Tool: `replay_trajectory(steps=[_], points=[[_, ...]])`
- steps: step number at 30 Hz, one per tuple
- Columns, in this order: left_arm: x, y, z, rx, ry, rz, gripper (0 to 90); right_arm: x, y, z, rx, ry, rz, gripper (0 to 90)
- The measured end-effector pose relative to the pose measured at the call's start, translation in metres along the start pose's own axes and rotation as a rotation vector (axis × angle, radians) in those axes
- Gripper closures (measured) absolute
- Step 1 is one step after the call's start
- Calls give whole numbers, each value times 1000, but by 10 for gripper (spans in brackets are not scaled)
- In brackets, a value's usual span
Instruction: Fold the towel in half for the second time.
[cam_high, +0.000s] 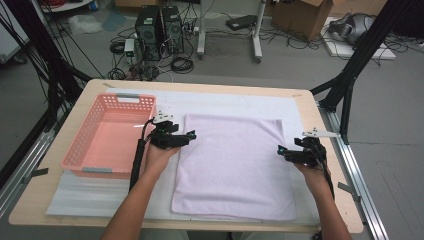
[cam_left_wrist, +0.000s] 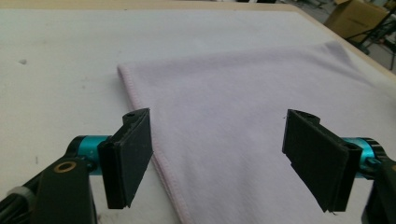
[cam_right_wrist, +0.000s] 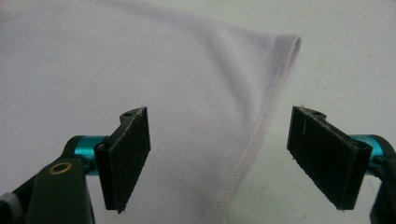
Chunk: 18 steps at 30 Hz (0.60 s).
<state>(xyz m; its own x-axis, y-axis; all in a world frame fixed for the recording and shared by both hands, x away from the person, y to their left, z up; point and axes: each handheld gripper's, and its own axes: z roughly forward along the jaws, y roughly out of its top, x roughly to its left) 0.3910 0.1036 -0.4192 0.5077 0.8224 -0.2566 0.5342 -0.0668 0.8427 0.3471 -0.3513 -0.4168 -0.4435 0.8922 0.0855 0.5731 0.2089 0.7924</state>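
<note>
A light wooden table (cam_high: 320, 165) with rounded corners carries everything. Nearly all of its top is covered by a white padded sheet (cam_high: 240, 102) (the bare wood shows as a border round it). On that sheet a pale pink towel (cam_high: 232, 170) lies spread flat, its near edge close to the table's front. Just left of the towel sits a pink plastic basket (cam_high: 82, 137) with slotted walls, reaching towards the table's left edge.

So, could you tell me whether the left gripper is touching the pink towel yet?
Cannot tell. In the left gripper view the left gripper is open, straddling the towel edge, but neither that view nor the high view shows contact or a gap.
</note>
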Motion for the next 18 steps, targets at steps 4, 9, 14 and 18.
replay_trajectory(steps=[4,9,14,18], points=[[6,2,17,39,40,3,270,-10,8,17,40,-19,12,204],[17,-5,38,78,71,-26,307,-20,15,38,73,-47,43,257],[21,-8,44,85,117,-32,371,-22,17,52,101,-97,48,359],[14,-9,47,101,148,39,569,-23,16,62,113,-119,47,473]])
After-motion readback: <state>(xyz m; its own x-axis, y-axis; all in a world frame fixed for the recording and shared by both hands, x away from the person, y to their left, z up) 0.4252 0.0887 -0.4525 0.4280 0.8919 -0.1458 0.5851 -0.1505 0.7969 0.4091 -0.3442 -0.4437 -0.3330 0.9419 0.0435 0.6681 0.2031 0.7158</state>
